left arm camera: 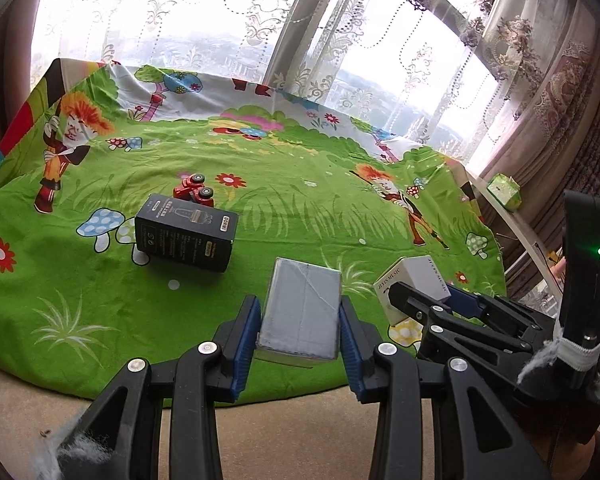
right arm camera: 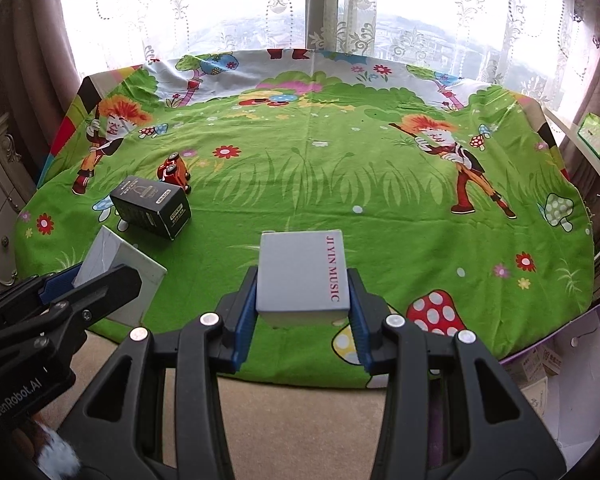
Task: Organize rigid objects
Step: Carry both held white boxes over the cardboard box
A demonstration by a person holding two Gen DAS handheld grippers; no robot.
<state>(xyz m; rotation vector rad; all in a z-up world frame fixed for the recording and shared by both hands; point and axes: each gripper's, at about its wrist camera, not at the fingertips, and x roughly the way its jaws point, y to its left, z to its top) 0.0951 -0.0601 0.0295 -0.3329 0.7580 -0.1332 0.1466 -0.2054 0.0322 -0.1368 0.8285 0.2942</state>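
Both cameras ride low behind their own fingers, looking forward and down across the green cartoon-printed cloth (left arm camera: 284, 216) toward the lace-curtained window (right arm camera: 324, 4) beyond. The left wrist view sits tight on the left gripper (left arm camera: 300, 320), tilted, with the right gripper (left arm camera: 428, 300) close in at its right side. The right wrist view faces the window squarely over the right gripper, the left gripper (right arm camera: 96, 280) just at its left. Both share the black rectangular carton (left arm camera: 186, 232) and red toy car (left arm camera: 194, 194) lying ahead and left.
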